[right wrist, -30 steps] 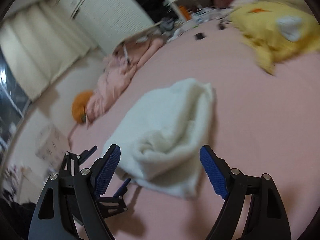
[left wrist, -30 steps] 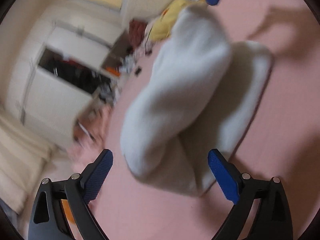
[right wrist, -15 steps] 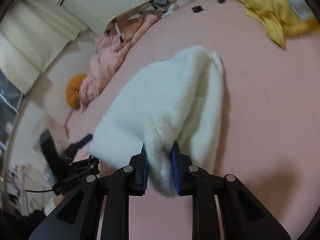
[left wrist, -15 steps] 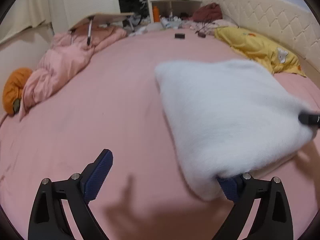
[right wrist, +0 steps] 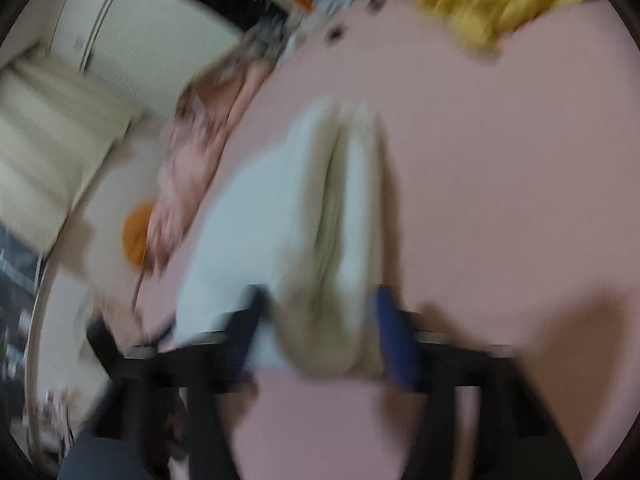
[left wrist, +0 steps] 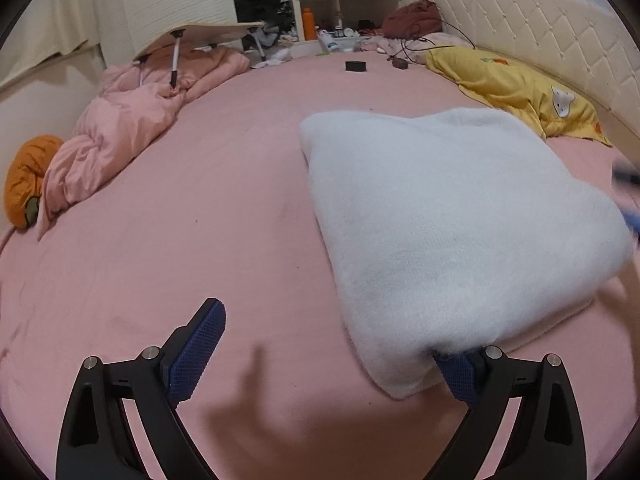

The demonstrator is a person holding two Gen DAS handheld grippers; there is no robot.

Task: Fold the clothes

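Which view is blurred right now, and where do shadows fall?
Right wrist: heavy motion blur, white garment and right gripper smeared. Left wrist: sharp apart from fisheye bending; left gripper casts a shadow on the pink sheet between its fingers.

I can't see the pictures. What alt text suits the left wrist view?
A folded fluffy white garment lies on a pink bedsheet, its near corner draped over one blue finger of the open left claw. A yellow pillow lies behind.

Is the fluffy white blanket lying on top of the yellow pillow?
No, the fluffy white blanket lies on the pink bedsheet, apart from the yellow pillow near the headboard.
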